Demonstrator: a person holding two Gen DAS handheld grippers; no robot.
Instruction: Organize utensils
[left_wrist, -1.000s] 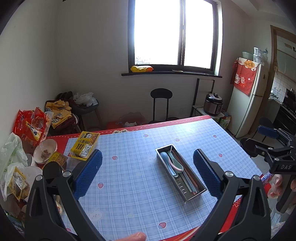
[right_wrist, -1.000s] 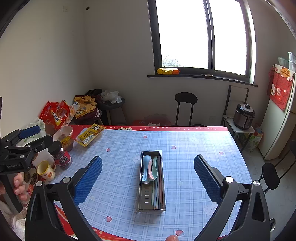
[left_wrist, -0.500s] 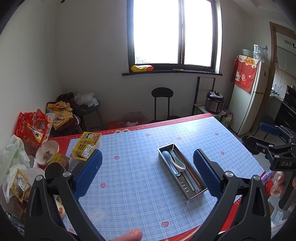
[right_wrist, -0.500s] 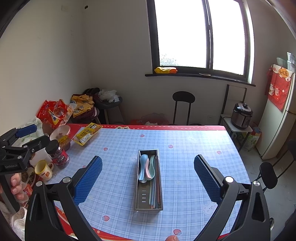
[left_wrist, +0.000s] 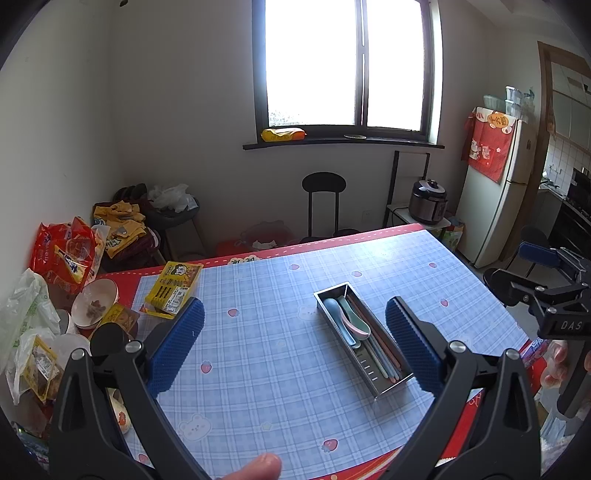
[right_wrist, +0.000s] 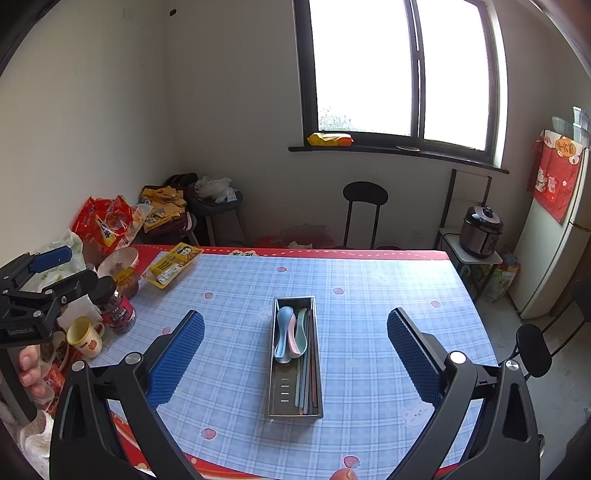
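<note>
Left wrist view: left gripper (left_wrist: 293, 345) spread wide, nothing between the blue pads (left_wrist: 176, 347), held above the table's near edge. Right gripper (right_wrist: 295, 356) likewise released and empty, also over the near edge; each gripper shows at the side of the other's view. One metal tray (right_wrist: 275, 376) sits on the blue checked tablecloth (right_wrist: 369, 295) around mid-table, long axis running near-to-far. In it: three spoons (right_wrist: 290, 334) (blue, pink, green) with bowls toward the far end, stacked partly over each other, plus a bundle of pastel chopsticks (right_wrist: 308, 376) along the tray's right side; exact count of sticks not readable. Bare slotted floor at the tray's near end. Table's left edge is crowded: one yellow snack pack (right_wrist: 171, 264), one bowl (right_wrist: 118, 260), one red-labelled jar (right_wrist: 116, 306), one yellow mug (right_wrist: 85, 336), bags beyond. Right half, far edge strip and the cloth around the tray are open. One black chair (right_wrist: 364, 210) stands past the far edge.
</note>
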